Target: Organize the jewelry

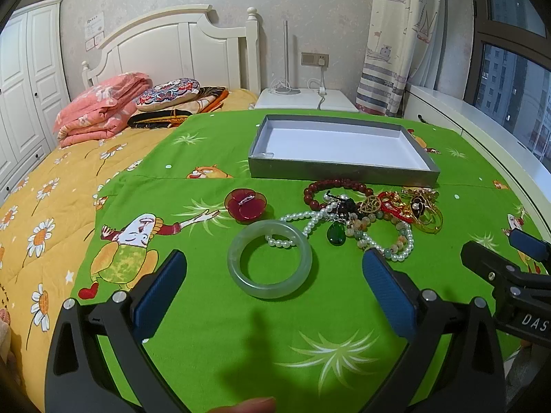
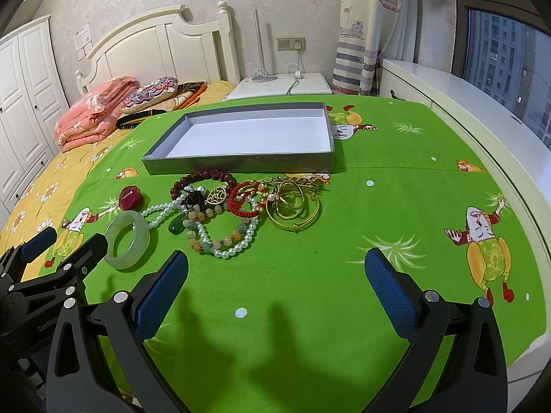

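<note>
While the green cartoon-print cloth [image 1: 213,327] fills the surface beside the bed [image 1: 51,186], a white wardrobe [image 1: 24,79] stands far left and a window [image 1: 509,79] right. Toward the back lies the shallow grey box [image 1: 344,172], white inside, nothing in it. Just in front sits the tangled jewelry pile [image 2: 241,210]: dark red bead bracelet [image 2: 203,177], pearl strand [image 2: 237,244], red cord bracelet [image 2: 241,199], gold bangles [image 2: 296,211]. Left of it, the pale jade bangle [image 1: 270,261] lies flat over a bit of pearl strand, a small red ring box [image 1: 246,204] behind. Left claw [image 1: 273,284] is spread wide, gripping nothing, hovering just short of the bangle. Right claw [image 2: 275,284] is equally wide, nothing between its pads, over bare cloth.
</note>
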`<state>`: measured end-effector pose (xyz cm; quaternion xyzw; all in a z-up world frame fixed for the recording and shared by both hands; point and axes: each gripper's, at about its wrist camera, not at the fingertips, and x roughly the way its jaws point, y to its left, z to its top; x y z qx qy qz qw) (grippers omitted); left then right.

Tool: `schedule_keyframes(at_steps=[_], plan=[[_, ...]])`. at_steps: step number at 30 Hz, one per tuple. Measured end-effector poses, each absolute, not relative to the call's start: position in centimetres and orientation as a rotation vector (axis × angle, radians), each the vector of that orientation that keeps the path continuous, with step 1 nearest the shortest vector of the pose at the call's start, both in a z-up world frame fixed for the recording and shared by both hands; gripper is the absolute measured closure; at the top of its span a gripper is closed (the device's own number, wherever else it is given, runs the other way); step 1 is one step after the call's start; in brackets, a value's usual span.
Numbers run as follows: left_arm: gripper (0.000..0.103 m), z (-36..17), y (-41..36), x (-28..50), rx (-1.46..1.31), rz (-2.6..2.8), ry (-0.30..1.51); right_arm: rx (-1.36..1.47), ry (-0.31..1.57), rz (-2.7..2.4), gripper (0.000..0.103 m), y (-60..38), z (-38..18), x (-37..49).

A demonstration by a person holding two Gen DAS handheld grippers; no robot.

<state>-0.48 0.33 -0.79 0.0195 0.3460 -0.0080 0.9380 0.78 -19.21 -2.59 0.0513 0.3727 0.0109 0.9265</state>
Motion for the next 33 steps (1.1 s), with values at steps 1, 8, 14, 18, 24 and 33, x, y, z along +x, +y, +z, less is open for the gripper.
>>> schedule_keyframes(at_steps=[1, 8, 14, 18, 24, 33], plan=[[0.004, -0.8, 0.4, -0.5, 0.04, -0.016, 0.707, 0.106, 0.764, 0.023, 0.007, -19.2, -2.6, 0.8], [0.004, -1.0, 0.8, -0.9, 0.022, -0.046, 0.692, 0.105, 0.765, 0.021, 0.007, -19.3, -2.6, 0.8], [0.004, -1.4, 2.4, -1.1, 0.037, -0.062, 0.709, 0.102, 0.788, 0.012, 0.007, -19.9, -3.7, 1.1], [0.004, -1.7, 4.3, -0.6, 0.029, -0.021, 0.727, 0.09, 0.802, 0.015, 0.007, -20.3, -4.8, 1.7], [0.005, -2.5, 8.3, 1.0, -0.063, -0.002, 0.811, 0.107, 0.823, 0.005, 0.007, -21.6, -5.8, 3.3], [0.005, -4.6, 6.6, 3.1, -0.086, -0.127, 0.899, 0.14, 0.881, 0.03, 0.007, -23.2, -7.1, 5.3]])
